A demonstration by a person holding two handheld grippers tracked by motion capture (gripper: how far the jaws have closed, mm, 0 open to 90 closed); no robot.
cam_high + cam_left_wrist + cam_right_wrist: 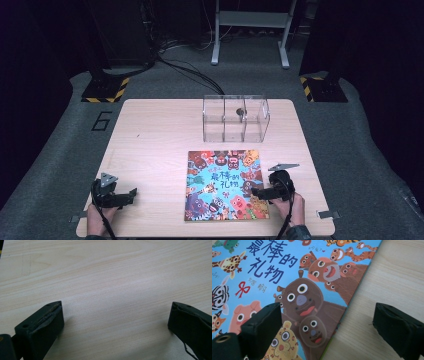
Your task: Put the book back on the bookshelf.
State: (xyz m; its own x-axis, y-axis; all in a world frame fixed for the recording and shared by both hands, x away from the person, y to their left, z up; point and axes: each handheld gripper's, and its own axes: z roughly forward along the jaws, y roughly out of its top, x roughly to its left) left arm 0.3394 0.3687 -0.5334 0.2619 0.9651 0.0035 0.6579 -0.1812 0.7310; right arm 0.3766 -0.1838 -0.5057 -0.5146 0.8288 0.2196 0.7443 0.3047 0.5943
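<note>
A colourful picture book with cartoon animals on its cover lies flat on the wooden table, near the front right. My right gripper hovers at the book's right edge, pointing left. In the right gripper view its jaws stand apart, one over the cover, the other over bare wood, with nothing gripped. My left gripper rests at the front left, well away from the book. It is open over bare wood.
A clear plastic box with compartments stands at the back of the table, a small dark object in its middle part. Bare wood lies between the box and the book. Dark floor, cables and stands surround the table.
</note>
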